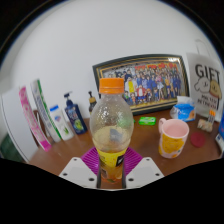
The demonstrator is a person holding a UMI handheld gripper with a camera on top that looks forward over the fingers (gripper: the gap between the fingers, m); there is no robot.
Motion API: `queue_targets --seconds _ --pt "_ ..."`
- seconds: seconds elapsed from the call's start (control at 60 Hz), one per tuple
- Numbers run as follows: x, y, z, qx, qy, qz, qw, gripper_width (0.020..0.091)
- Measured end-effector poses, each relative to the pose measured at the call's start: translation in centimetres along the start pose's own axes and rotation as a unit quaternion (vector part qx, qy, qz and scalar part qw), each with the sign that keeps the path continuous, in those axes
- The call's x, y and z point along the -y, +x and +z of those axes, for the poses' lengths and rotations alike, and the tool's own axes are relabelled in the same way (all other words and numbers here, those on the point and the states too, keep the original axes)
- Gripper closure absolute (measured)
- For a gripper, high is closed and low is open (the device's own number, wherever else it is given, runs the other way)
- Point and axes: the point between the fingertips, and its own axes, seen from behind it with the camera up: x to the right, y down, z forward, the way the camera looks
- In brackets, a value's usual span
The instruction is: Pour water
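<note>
A clear plastic bottle [111, 128] with an orange cap and a yellow label stands upright between my fingers, its lower part holding yellowish liquid. My gripper [111, 166] is shut on the bottle, the purple pads [91, 158] pressing its base from both sides. A pink cup [173, 137] with a yellow band stands on the wooden table [150, 150], to the right of the bottle and a little beyond it.
A framed group photo [143, 83] leans on the white wall behind. To the left stand several toiletry bottles and tubes [60, 115]. A white "GIFT" box [207, 85], a blue-lidded tub [185, 108] and a small green item [147, 120] sit at the right.
</note>
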Motion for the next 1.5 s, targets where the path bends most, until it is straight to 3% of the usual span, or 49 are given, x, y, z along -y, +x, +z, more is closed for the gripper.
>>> queue_targets --seconds 0.183,0.35,0.683,0.783,0.967,1.133,1.317,1.5 --pt "7.9 -2.8 0.4 0.101 0.044 0.25 0.962 0.0831" --pt "13.0 -0.8 1.3 0.164 0.077 0.488 0.854 0.0831" --pt "13.6 4.4 3.9 0.209 0.084 0.748 0.625 0.0834" --pt "13.2 5.2 4.3 0.209 0.083 0.773 0.594 0.0832" --pt "13.7 4.3 4.5 0.202 0.064 0.754 0.622 0.0831" --pt "16.0 4.1 3.0 0.186 0.067 0.658 0.727 0.0831" --pt "19.9 7.7 0.0 0.107 0.115 0.412 0.898 0.0829" --pt "22.9 14.7 -3.8 -0.003 0.155 0.163 0.974 0.083"
